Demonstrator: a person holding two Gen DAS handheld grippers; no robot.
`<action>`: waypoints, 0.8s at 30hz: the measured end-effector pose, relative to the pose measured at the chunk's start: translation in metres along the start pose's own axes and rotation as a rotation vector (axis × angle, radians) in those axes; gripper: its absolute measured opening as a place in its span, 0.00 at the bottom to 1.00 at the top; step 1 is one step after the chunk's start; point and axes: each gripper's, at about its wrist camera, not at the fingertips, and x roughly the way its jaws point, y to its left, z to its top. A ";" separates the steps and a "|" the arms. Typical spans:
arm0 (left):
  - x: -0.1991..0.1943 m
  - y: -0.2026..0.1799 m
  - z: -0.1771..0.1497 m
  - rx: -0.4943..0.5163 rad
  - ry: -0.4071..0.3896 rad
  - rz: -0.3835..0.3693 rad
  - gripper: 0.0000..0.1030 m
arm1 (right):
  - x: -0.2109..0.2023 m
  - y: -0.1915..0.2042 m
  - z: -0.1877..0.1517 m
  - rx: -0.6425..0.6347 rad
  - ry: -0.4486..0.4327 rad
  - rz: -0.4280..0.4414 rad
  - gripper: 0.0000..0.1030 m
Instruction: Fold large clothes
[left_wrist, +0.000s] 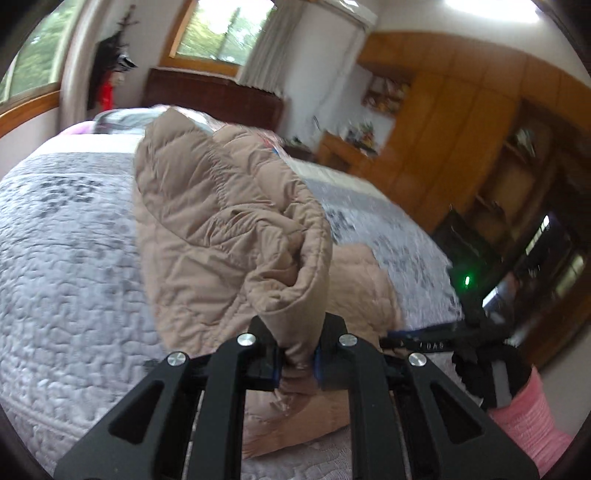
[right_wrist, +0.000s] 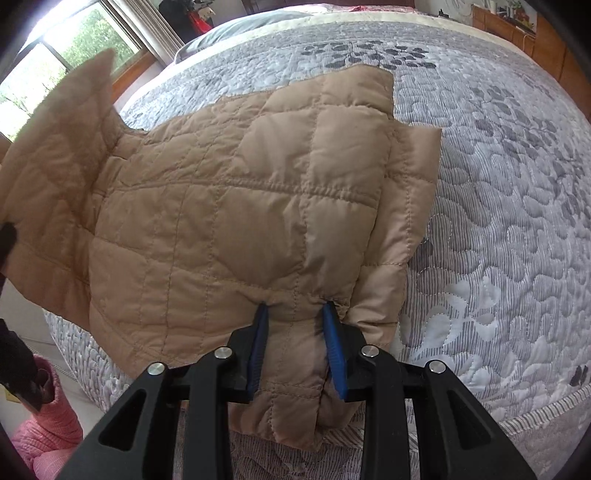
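Tan quilted jacket (right_wrist: 236, 206) on grey bedspread (right_wrist: 498, 221), clamped by left claw (left_wrist: 297, 360) and right claw (right_wrist: 297, 325)

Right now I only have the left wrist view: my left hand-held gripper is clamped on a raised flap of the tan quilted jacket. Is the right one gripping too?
Observer: Yes. The right hand-held gripper is shut on a bunched bit of the tan quilted jacket at its near edge.
Operator: Does the rest lie flat?
Observer: Mostly. The body lies spread on the grey quilted bedspread, with a folded layer on top along its right side.
Operator: Can you see my raised flap from there?
Observer: Yes, blurred, at the far left of the right wrist view, lifted off the bed.
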 end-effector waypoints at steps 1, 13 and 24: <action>0.011 -0.004 -0.003 0.012 0.030 -0.006 0.10 | 0.000 -0.001 0.000 -0.001 0.001 0.001 0.30; 0.095 -0.007 -0.038 0.084 0.269 -0.069 0.10 | 0.001 -0.003 0.002 -0.006 0.009 0.006 0.30; 0.120 -0.019 -0.057 0.203 0.276 0.004 0.11 | 0.003 0.000 0.003 -0.010 0.015 -0.017 0.30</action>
